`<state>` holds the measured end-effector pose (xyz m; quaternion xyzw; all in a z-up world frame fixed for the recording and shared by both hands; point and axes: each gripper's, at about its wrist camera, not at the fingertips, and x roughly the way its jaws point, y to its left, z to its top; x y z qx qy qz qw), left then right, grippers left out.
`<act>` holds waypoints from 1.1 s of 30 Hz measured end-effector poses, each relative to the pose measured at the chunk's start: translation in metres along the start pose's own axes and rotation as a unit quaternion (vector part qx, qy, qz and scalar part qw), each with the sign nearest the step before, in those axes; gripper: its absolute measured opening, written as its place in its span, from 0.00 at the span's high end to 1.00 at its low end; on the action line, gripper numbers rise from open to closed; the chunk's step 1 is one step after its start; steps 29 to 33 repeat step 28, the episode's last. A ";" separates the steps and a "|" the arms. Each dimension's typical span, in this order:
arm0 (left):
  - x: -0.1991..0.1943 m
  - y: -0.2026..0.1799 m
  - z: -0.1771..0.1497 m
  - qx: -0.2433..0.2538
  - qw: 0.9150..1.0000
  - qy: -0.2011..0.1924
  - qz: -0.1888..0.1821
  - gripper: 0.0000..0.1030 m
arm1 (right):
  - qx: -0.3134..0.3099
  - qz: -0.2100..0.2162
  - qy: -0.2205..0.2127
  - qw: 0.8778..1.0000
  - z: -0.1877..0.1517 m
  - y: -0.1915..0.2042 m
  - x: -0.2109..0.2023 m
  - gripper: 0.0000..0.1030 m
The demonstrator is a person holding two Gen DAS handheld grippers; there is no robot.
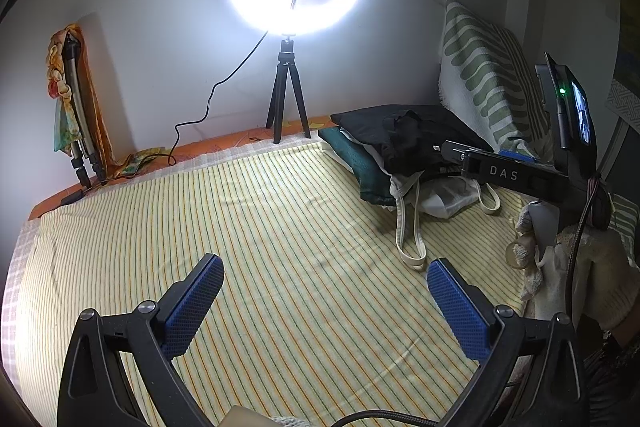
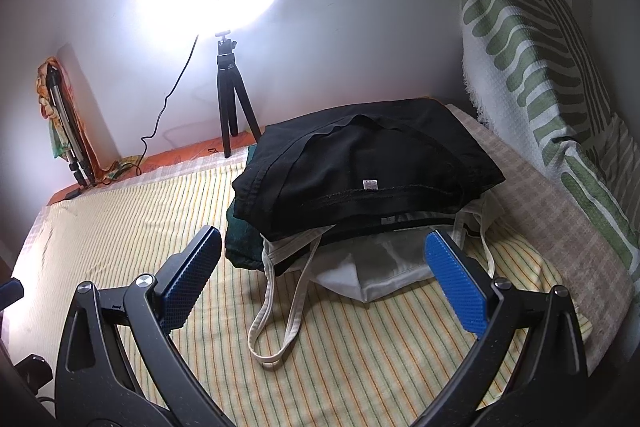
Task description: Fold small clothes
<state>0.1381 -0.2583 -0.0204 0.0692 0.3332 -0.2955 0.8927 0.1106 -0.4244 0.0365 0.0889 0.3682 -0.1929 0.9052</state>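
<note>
A pile of clothes lies at the back right of the striped bed sheet (image 1: 248, 227): black garments (image 2: 360, 163) on top, a dark green one (image 2: 240, 239) under them, and a white cloth bag (image 2: 376, 271) with long handles (image 2: 276, 311) at the front. My right gripper (image 2: 324, 259) is open and empty, held just in front of the pile, its pads either side of the white bag. My left gripper (image 1: 324, 291) is open and empty above the bare sheet, left of the pile (image 1: 400, 143). The right gripper's body (image 1: 516, 175) shows in the left wrist view.
A lit ring light on a small black tripod (image 1: 288, 99) stands at the back edge of the bed, its cable (image 1: 208, 111) trailing left. A folded tripod (image 1: 76, 107) leans on the wall at the left. A green-and-white patterned pillow (image 2: 532, 67) stands at the right.
</note>
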 end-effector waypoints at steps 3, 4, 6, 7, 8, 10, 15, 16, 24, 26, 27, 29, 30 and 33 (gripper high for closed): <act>-0.001 0.000 0.000 -0.003 1.000 -0.001 -0.002 0.00 | 0.000 0.001 0.001 1.000 0.000 0.000 0.000 0.00; -0.001 0.000 0.000 -0.003 1.000 -0.001 -0.002 0.00 | -0.001 0.001 0.001 1.000 -0.001 0.001 0.000 0.00; -0.001 0.000 0.001 -0.002 1.000 -0.001 -0.002 0.00 | -0.002 0.002 0.002 1.000 -0.001 0.002 -0.001 0.00; -0.001 0.000 0.001 -0.001 1.000 -0.001 -0.003 0.00 | -0.003 0.003 0.003 1.000 -0.002 0.002 -0.001 0.00; -0.001 0.000 0.001 -0.001 1.000 0.000 -0.004 0.00 | -0.003 0.003 0.003 1.000 -0.002 0.003 -0.001 0.00; -0.001 0.000 0.001 0.000 1.000 0.000 -0.004 0.00 | -0.005 0.003 0.003 1.000 -0.002 0.003 -0.001 0.00; 0.000 0.000 0.002 0.001 1.000 0.001 -0.004 0.00 | -0.004 0.007 0.007 1.000 -0.003 0.003 0.001 0.00; 0.000 0.000 0.002 0.000 1.000 0.001 -0.004 0.00 | -0.004 0.007 0.008 1.000 -0.003 0.003 0.001 0.00; 0.001 0.002 0.001 0.003 1.000 -0.002 0.002 0.00 | -0.003 0.005 0.009 1.000 -0.004 0.001 0.003 0.00; 0.001 0.001 0.000 0.007 1.000 -0.007 0.007 0.00 | -0.002 0.006 0.011 1.000 -0.004 0.000 0.004 0.00; 0.002 0.000 0.000 0.008 1.000 -0.007 0.007 0.00 | -0.003 0.006 0.012 1.000 -0.004 -0.001 0.006 0.00; 0.003 0.000 0.001 0.008 1.000 -0.007 0.005 0.00 | -0.004 0.006 0.014 1.000 -0.005 -0.003 0.007 0.00; 0.003 0.000 0.001 0.008 1.000 -0.007 0.005 0.00 | -0.004 0.006 0.014 1.000 -0.005 -0.003 0.007 0.00; 0.003 0.000 0.001 0.008 1.000 -0.007 0.005 0.00 | -0.004 0.006 0.014 1.000 -0.005 -0.003 0.007 0.00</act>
